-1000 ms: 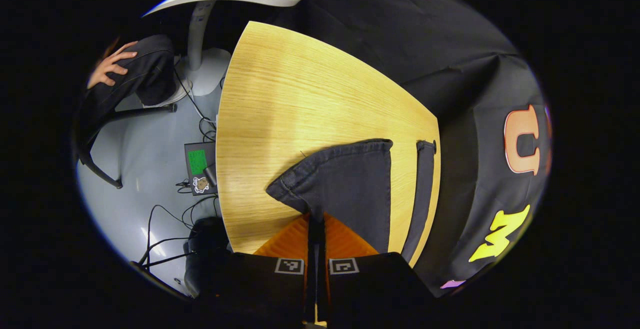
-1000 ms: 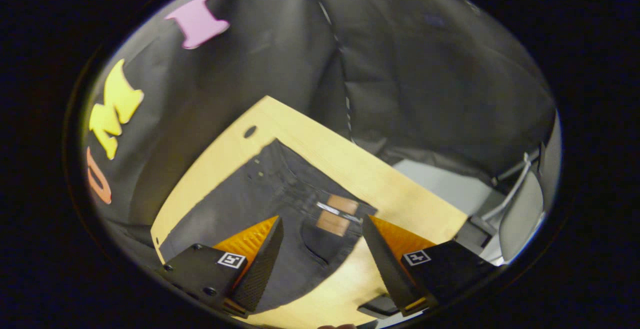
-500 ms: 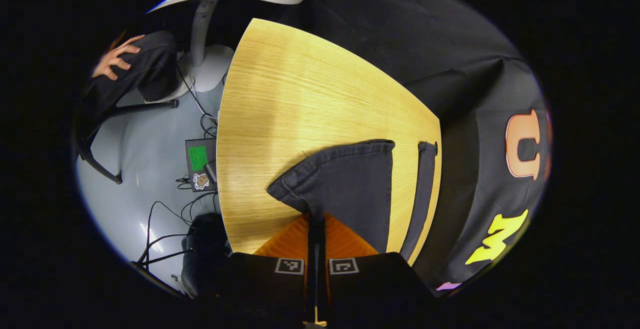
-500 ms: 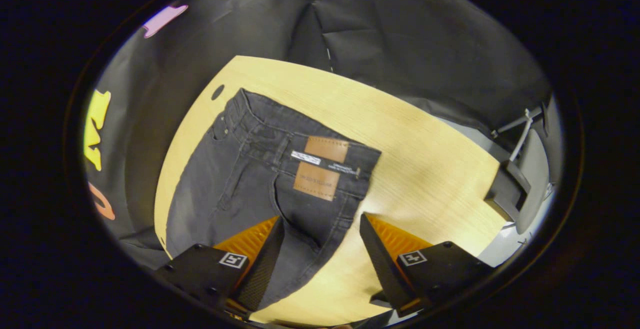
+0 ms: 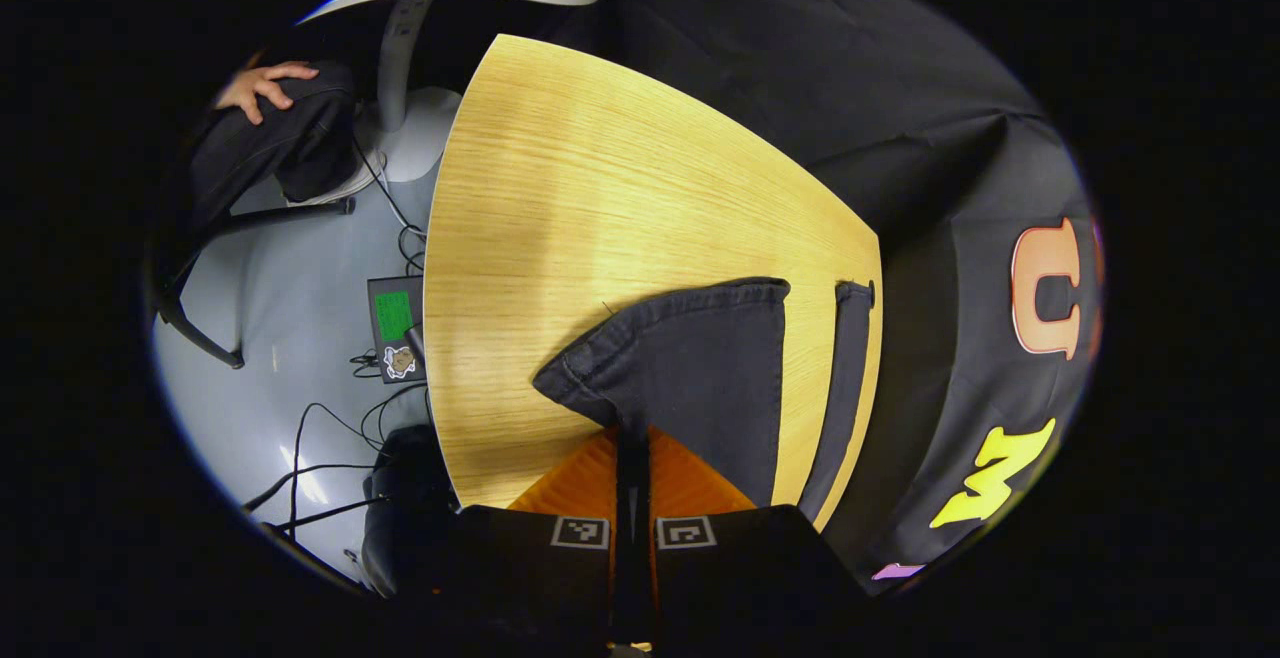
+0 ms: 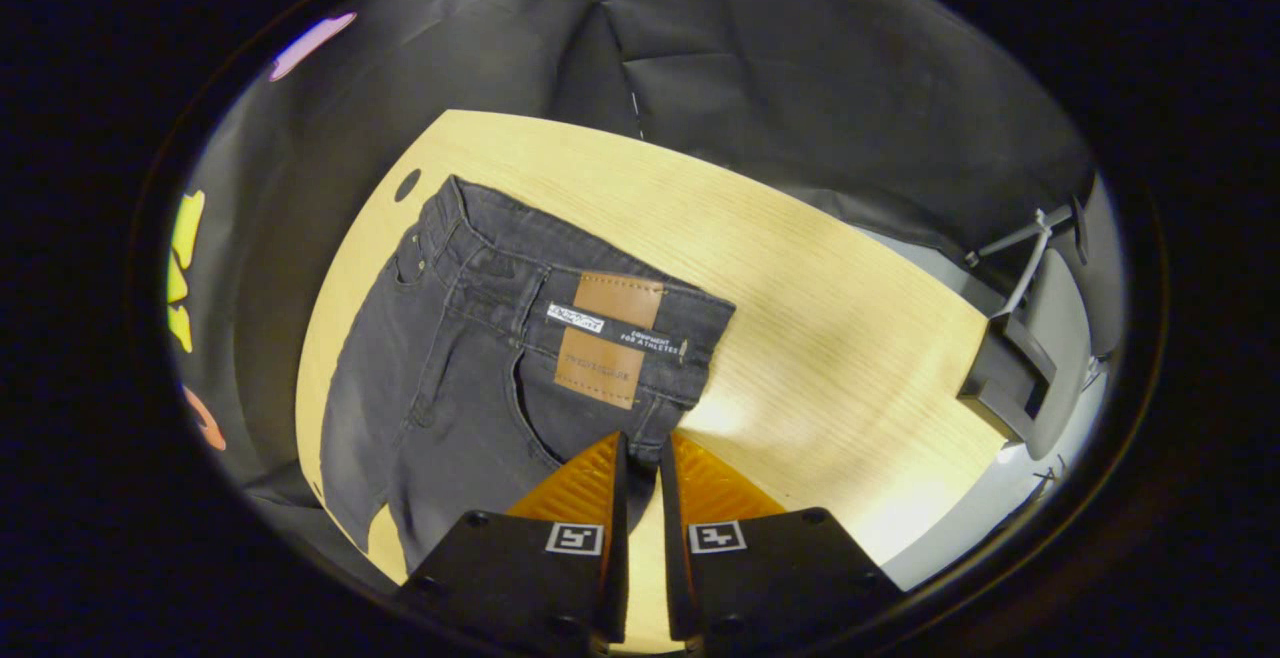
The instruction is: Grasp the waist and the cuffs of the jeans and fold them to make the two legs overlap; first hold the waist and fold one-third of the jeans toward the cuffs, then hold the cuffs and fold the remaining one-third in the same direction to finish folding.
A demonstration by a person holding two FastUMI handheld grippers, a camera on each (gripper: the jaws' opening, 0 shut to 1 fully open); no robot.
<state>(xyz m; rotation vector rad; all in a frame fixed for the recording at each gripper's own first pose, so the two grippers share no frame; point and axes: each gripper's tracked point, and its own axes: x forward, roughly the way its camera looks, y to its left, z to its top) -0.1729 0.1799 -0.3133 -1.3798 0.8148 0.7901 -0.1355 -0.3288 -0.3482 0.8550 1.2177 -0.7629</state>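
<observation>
Jeans (image 6: 470, 358) lie flat on the wooden table (image 6: 820, 338) — waist toward 12 o'clock in the right gripper view, leather patch (image 6: 608, 340) showing. Right gripper (image 6: 640, 458): fingers drawn narrow, pinching the near waist edge. Left gripper (image 5: 632, 433): fingers closed on a cuff (image 5: 680, 368) at 6 o'clock — second cuff (image 5: 848, 358) toward 3.

we cannot see the pinch itself: the left gripper (image 5: 632, 438) covers the cuff (image 5: 690, 368) edge it meets. past the table (image 5: 560, 188), the far leg (image 5: 845, 388) runs under the gripper body, its length cut off. beside the waist (image 6: 560, 288), the right gripper (image 6: 640, 458) hides the hem between its fingers. the patch (image 6: 605, 338) lettering is too small.
</observation>
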